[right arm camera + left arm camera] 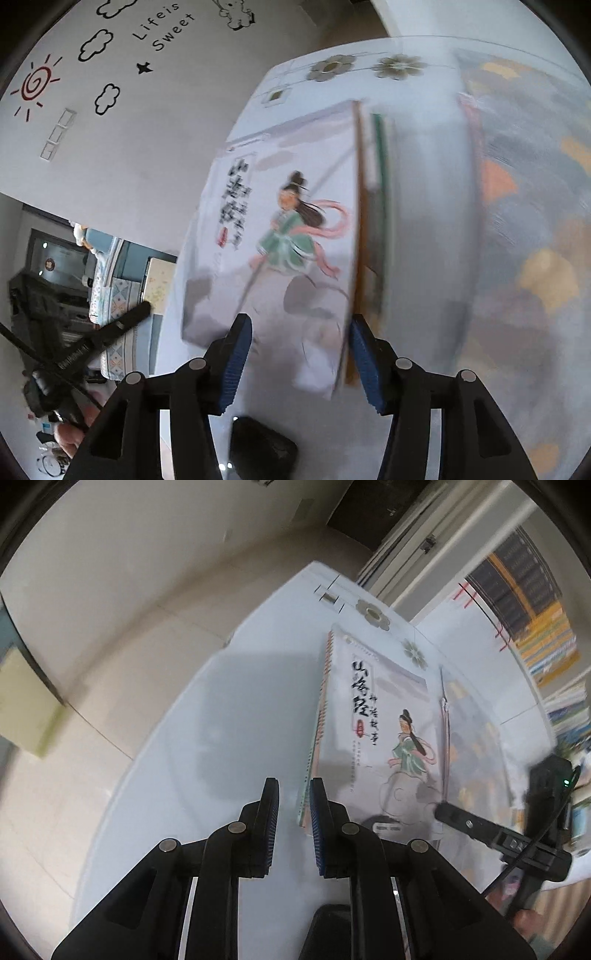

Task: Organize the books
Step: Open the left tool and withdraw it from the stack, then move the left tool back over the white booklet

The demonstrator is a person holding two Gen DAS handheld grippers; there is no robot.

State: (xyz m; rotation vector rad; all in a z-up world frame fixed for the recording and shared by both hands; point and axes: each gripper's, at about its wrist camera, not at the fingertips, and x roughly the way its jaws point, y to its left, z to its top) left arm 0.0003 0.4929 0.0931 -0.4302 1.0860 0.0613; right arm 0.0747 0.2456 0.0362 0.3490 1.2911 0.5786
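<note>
Right wrist view: right gripper parted, straddling book stack on desk, not squeezing yet; center over stack first. Left gripper clenched, empty, beside the spines.

1. Right gripper low over white table, jaws apart, nothing pinched.
2. Illustrated book atop stack near table's far edge, its near corner between the blue pads.
3. Left gripper off table's left edge.
</note>
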